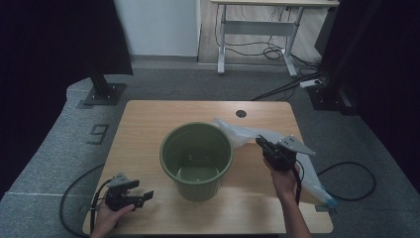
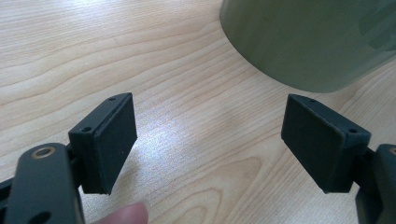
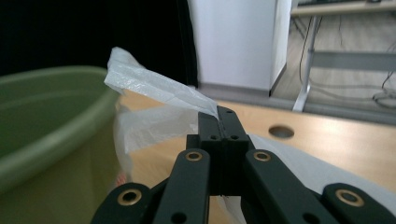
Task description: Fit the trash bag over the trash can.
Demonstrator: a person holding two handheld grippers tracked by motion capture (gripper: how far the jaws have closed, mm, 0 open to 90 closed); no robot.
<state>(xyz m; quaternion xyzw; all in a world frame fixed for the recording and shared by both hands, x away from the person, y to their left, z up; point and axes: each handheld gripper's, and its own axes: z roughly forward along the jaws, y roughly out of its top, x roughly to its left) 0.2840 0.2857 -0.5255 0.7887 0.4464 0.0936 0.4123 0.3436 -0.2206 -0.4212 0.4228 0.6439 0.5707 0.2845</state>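
The bag is thin clear plastic, crumpled and stretched across the table's right side. One edge is pinched and lifted up just beside the bin's rim; the rest trails toward the near right corner. The bin is a green round tub, upright mid-table, looks empty as far as I can tell.

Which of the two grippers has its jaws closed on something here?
The right gripper: its jaws are shut on a fold of the clear plastic bag beside the green bin. The left gripper rests open over bare table, holding nothing.
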